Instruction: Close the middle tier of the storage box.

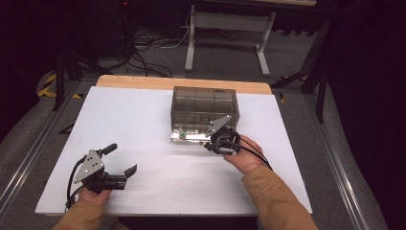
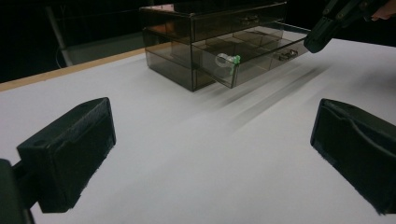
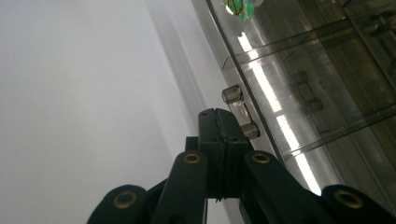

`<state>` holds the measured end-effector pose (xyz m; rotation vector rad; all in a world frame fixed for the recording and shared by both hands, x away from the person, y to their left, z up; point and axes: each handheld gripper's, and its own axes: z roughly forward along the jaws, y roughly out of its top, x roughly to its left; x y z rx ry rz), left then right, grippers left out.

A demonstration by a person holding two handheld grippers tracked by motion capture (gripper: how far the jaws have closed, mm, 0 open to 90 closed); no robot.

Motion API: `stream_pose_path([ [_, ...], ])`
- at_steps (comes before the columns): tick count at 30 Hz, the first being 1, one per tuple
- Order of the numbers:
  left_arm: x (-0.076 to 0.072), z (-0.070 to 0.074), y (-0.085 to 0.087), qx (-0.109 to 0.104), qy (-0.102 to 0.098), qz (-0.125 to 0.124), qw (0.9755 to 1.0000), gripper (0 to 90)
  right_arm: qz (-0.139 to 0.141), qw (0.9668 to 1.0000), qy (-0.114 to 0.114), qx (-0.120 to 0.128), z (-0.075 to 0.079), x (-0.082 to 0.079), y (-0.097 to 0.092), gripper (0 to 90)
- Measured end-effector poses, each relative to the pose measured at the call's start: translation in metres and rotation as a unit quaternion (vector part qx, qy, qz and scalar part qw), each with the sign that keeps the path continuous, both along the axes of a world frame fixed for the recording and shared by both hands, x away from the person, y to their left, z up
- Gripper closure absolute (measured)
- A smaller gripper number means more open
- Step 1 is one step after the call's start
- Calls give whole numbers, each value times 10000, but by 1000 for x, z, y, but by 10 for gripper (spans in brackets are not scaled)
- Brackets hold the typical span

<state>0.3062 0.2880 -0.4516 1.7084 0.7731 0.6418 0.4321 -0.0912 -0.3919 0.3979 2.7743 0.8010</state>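
Note:
A smoky see-through drawer box [image 1: 205, 108] [image 2: 196, 28] stands on the white table [image 1: 143, 120]. Its bottom drawer [image 2: 261, 63] [image 3: 299, 93] is pulled out a little. Inside it lies a small clear item with a green cap [image 1: 182, 134] [image 2: 229, 59] [image 3: 240, 7]. My right gripper [image 1: 213, 141] [image 2: 324, 30] [image 3: 217, 119] is shut, with its tips against the side of the drawer's metal handle [image 3: 239, 112] [image 2: 288, 54], not around it. At the near left, my left gripper [image 1: 120, 158] [image 2: 212, 119] rests open with nothing between its fingers.
A wooden strip [image 1: 182, 82] runs along the table's far edge behind the box. Beyond it are a white desk frame [image 1: 225, 28] and cables on the floor. Bare table surface [image 1: 172, 172] lies between the two hands.

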Motion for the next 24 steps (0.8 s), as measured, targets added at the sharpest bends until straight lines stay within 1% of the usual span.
stream_pose_path([
  [1, 0, 0, 0, 0, 0, 0, 10000, 9, 0, 10000, 0, 0, 0, 0, 0, 900],
  [2, 0, 0, 0, 1, 0, -1, 10000, 9, 7, 10000, 40, -65, -2, 1, -1, 900],
  [8, 0, 0, 0, -1, -6, 1, 10000, 9, -12, 9996, 116, -249, -7, 5, -1, 900],
  [11, 0, 0, 0, -6, -6, 3, 10000, 9, -26, 9995, 137, -277, -10, 6, -1, 900],
  [14, 0, 0, 0, -4, -6, 0, 10000, 9, -53, 9991, 196, -369, -12, 8, -1, 900],
  [20, 0, 0, 0, -7, -3, 0, 10000, 9, -75, 9986, 196, -481, -16, 10, -3, 900],
  [24, 0, 0, 0, -3, -6, -2, 10000, 9, -142, 9983, 208, -522, -18, 11, -4, 900],
])
